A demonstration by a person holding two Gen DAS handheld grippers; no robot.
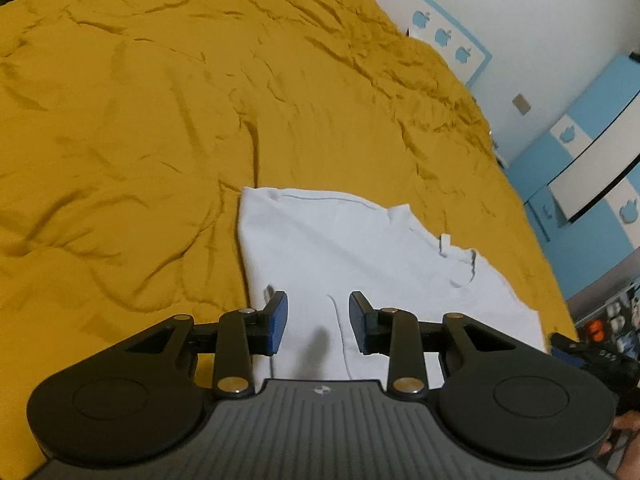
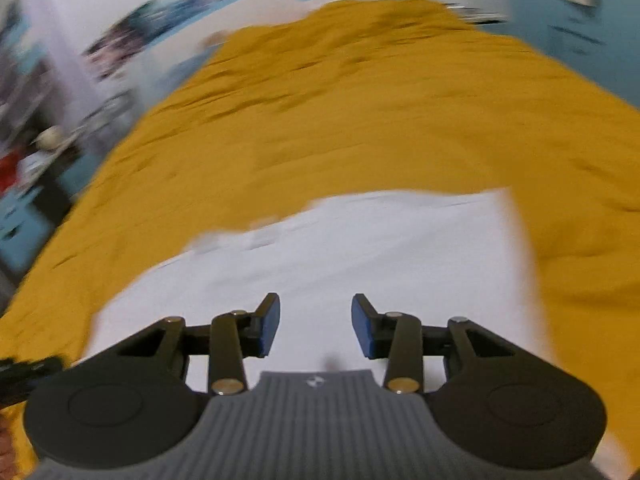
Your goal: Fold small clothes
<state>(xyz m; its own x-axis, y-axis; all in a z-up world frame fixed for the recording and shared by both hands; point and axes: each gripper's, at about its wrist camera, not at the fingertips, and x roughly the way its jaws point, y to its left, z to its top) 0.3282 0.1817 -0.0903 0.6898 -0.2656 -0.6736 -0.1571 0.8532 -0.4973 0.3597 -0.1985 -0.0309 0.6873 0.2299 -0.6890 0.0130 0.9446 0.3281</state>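
A small white garment [image 1: 340,256] lies flat on a mustard-yellow bedcover [image 1: 160,120]; its neck opening faces right. My left gripper [image 1: 318,320] is open and empty, hovering over the garment's near left part. In the blurred right wrist view the same white garment [image 2: 360,256] lies on the bedcover [image 2: 360,120]. My right gripper [image 2: 316,324] is open and empty above the garment's near edge.
The bed's right edge meets blue-and-white furniture [image 1: 592,168] and a white wall [image 1: 520,20]. In the right wrist view a cluttered shelf area [image 2: 36,152] stands to the bed's left. The other gripper's black body [image 1: 592,356] shows at far right.
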